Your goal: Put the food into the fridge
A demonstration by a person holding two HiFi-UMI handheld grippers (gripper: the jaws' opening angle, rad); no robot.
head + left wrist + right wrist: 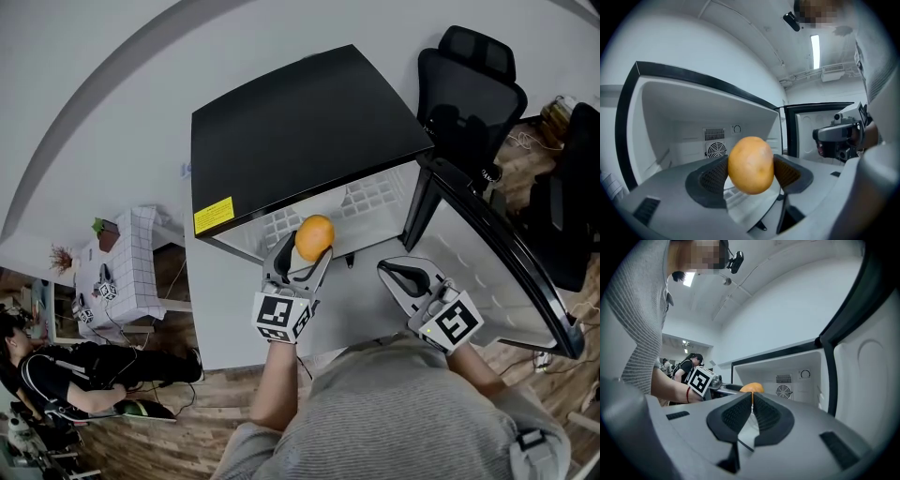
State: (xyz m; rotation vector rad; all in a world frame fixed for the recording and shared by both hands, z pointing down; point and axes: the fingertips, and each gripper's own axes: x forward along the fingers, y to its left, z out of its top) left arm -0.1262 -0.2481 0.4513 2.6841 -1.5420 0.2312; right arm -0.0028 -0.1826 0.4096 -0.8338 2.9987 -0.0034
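Observation:
An orange (314, 237) is clamped between the jaws of my left gripper (310, 246), held just in front of the open black fridge (291, 131). In the left gripper view the orange (750, 164) fills the gap between the pads, with the white fridge interior (693, 136) and its rear fan vent behind it. My right gripper (401, 274) hovers to the right beside the open fridge door (487, 253), shut with nothing in it. In the right gripper view its jaws (752, 412) touch, and the orange (751, 388) shows beyond them.
A black office chair (473, 84) stands behind the fridge door at the right. A small table with a checked cloth (117, 267) stands at the left, and a person in black (66, 370) sits on the floor nearby. A white wall runs behind the fridge.

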